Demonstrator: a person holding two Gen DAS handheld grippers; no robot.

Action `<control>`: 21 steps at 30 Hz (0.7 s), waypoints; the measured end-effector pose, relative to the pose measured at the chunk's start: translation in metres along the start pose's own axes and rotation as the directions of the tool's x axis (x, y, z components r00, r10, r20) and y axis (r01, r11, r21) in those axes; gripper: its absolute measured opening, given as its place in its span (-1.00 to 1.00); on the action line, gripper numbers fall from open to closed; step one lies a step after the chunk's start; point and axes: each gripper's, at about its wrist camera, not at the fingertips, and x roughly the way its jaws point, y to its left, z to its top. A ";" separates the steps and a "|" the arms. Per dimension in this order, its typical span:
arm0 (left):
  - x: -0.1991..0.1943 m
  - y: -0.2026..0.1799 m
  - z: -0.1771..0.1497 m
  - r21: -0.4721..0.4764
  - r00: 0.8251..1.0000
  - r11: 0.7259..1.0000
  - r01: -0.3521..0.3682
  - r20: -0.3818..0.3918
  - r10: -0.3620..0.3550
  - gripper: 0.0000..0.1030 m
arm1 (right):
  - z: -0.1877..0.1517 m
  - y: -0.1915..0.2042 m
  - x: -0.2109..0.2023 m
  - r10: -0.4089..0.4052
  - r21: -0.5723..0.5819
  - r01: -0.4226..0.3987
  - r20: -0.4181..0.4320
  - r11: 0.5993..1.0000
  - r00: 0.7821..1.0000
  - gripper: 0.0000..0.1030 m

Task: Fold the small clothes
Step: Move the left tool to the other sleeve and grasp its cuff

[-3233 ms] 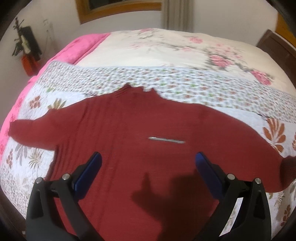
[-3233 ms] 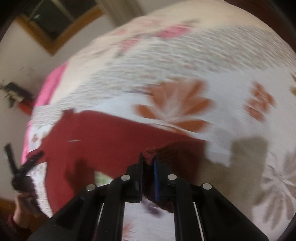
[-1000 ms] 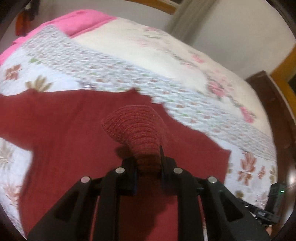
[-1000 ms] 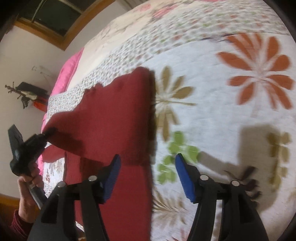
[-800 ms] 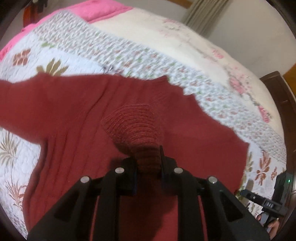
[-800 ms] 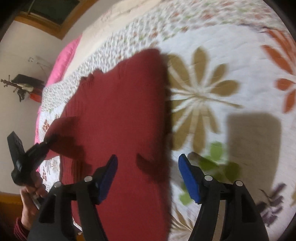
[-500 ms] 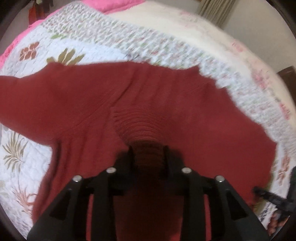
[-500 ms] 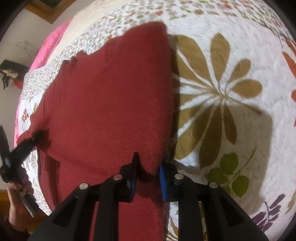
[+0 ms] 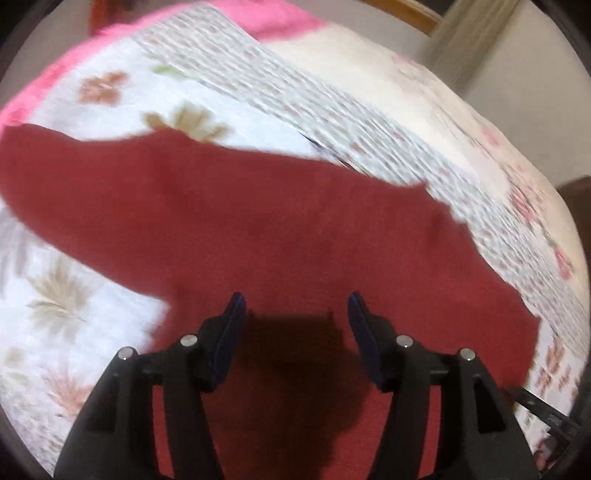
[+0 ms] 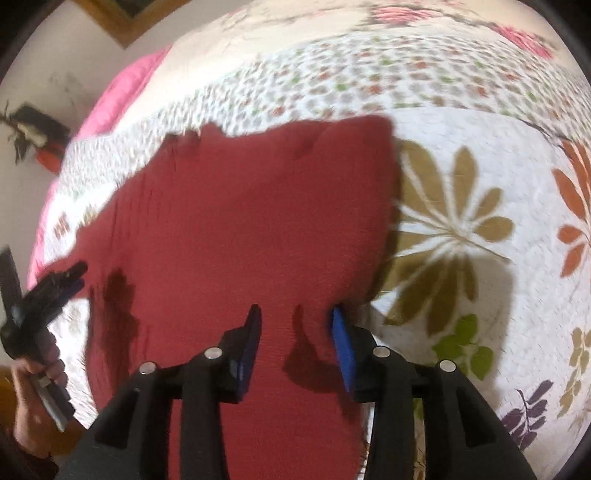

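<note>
A dark red knitted sweater (image 9: 258, 221) lies flat on a floral quilt (image 9: 92, 280). One sleeve stretches out to the far left in the left wrist view. My left gripper (image 9: 295, 314) hovers just over the sweater's body, open, nothing between its blue pads. In the right wrist view the sweater (image 10: 240, 229) has a straight folded edge along its right side. My right gripper (image 10: 295, 325) is open above that lower right edge, its right pad (image 10: 341, 347) at the cloth's border. The left gripper (image 10: 48, 291) shows at the far left, held in a hand.
The quilt (image 10: 480, 221) covers a bed, with large leaf prints right of the sweater. A pink blanket (image 9: 280, 14) lies at the bed's far side. A dark wooden bed frame (image 9: 576, 195) edges the right; a wall and window frame stand beyond.
My left gripper has let go of the sleeve cuff it held and now stands open over the flat sweater. My right gripper, shut on the sweater's edge half a second ago, has opened.
</note>
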 end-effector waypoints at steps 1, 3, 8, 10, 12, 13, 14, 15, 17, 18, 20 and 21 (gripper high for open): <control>0.012 -0.006 -0.004 0.017 0.999 1.000 -0.006 -0.032 0.007 0.12 | 0.001 0.003 0.007 -0.022 -0.007 0.022 -0.012 1.000 1.000 -0.19; 0.035 -0.010 -0.011 0.046 0.996 0.998 -0.037 -0.081 0.040 0.12 | 0.001 0.001 0.019 -0.045 0.004 0.045 -0.034 0.999 0.998 -0.18; 0.056 -0.013 -0.015 0.143 0.989 0.986 -0.087 -0.102 0.102 0.18 | 0.000 -0.006 0.034 -0.071 0.026 0.073 -0.056 0.997 0.996 -0.21; 0.043 -0.009 -0.010 0.129 0.991 0.990 -0.050 -0.116 0.065 0.18 | 0.004 -0.002 0.019 -0.072 0.036 0.074 -0.032 0.997 0.997 -0.15; 0.024 0.001 -0.006 0.112 0.995 0.994 -0.018 -0.096 0.029 0.25 | 0.003 0.000 -0.007 -0.076 0.054 0.074 0.029 0.996 0.997 0.05; 0.009 0.012 -0.005 0.108 0.997 0.994 -0.017 -0.075 0.025 0.33 | 0.001 0.001 -0.020 -0.080 0.057 0.077 0.055 0.995 0.995 0.14; 0.000 0.021 -0.004 0.105 0.998 0.994 -0.022 -0.061 0.028 0.46 | -0.002 0.005 -0.034 -0.087 0.057 0.083 0.080 0.995 0.993 0.14; -0.010 0.034 -0.002 0.097 0.998 0.995 -0.033 -0.046 0.037 0.52 | -0.003 0.007 -0.041 -0.084 0.054 0.079 0.093 0.995 0.992 0.15; -0.028 0.076 0.001 0.052 0.997 0.996 -0.076 -0.031 0.077 0.53 | -0.009 0.016 -0.053 -0.067 0.041 0.063 0.111 0.997 0.992 0.15; -0.033 0.092 0.003 0.024 0.995 0.995 -0.092 -0.032 0.093 0.53 | -0.010 0.022 -0.055 -0.061 0.033 0.057 0.113 0.998 0.992 0.15; -0.043 0.139 0.010 -0.060 0.990 0.989 -0.138 -0.034 0.136 0.53 | -0.013 0.031 -0.055 -0.043 0.014 0.042 0.107 0.999 0.993 0.17; -0.048 0.162 0.014 -0.103 0.986 0.980 -0.167 -0.036 0.164 0.53 | -0.015 0.038 -0.051 -0.034 0.002 0.034 0.099 0.999 0.995 0.18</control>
